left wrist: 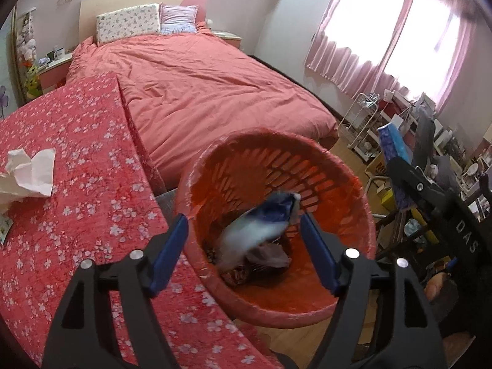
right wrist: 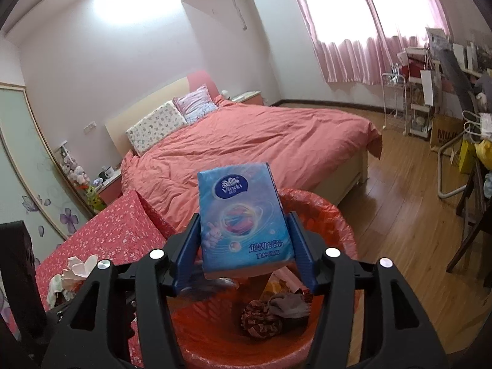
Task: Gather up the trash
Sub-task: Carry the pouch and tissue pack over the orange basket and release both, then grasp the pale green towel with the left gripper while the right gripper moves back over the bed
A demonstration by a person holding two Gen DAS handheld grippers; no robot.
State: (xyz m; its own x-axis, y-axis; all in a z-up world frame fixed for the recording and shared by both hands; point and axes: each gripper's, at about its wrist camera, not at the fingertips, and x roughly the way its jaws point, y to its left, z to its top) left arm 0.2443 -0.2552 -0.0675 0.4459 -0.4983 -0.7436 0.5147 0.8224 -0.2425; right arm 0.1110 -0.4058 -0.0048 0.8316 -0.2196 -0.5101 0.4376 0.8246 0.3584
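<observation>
Tongs (right wrist: 244,246) round tissue pack (right wrist: 243,215).

The bin (left wrist: 353,292) mouth gapes open below, hemmed by the flowered table (left wrist: 77,160) beside it.

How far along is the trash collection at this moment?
Done: scraps lie in the red bin. In hand: a blurred blue-white item drops between the open left gripper; the right gripper has a tissue pack over the bin. Left: crumpled tissue on the floral cloth.
</observation>
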